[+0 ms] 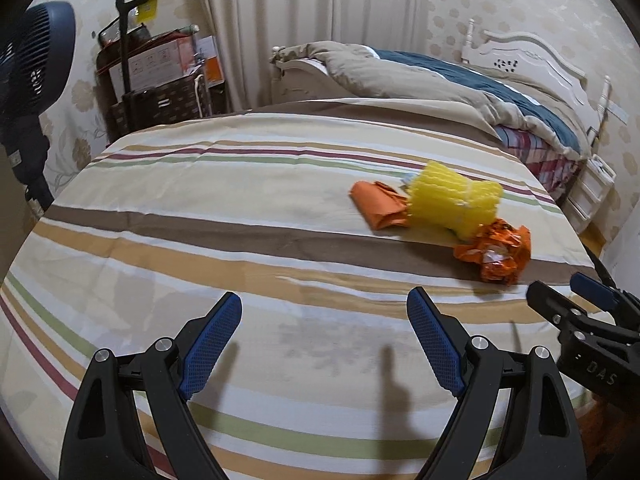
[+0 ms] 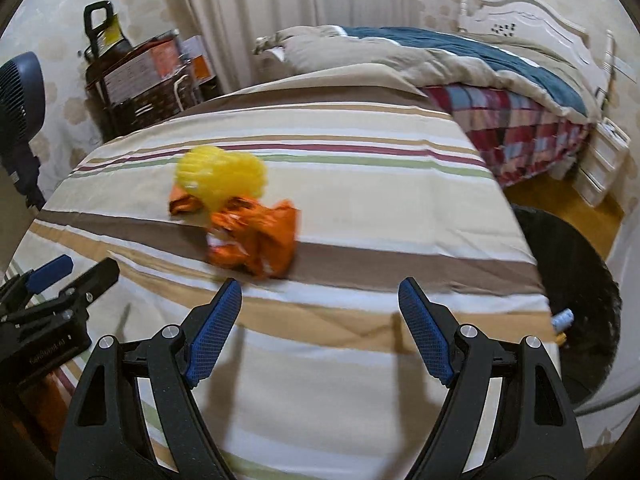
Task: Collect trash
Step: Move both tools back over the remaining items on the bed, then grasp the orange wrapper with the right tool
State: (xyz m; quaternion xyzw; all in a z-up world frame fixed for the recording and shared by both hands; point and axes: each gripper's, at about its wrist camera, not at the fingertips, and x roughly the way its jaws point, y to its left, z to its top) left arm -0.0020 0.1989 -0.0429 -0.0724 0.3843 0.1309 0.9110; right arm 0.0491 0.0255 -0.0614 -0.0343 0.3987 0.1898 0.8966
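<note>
Left gripper (image 1: 324,304) jaws wide apart, empty, above striped sheet (image 1: 200,240), right gripper (image 2: 320,292) likewise spread, crumpled orange wrapper (image 2: 256,240) at eleven o'clock.

The left claw (image 1: 324,300) hangs over a striped sheet (image 1: 200,216), its blue pads wide apart with nothing between them. At two o'clock lies a yellow ribbed foam piece (image 1: 452,200), touching an orange folded paper (image 1: 380,208) at its nine o'clock and a crumpled orange wrapper (image 1: 496,254) at its five. The right claw (image 1: 568,296) enters at three o'clock.
</note>
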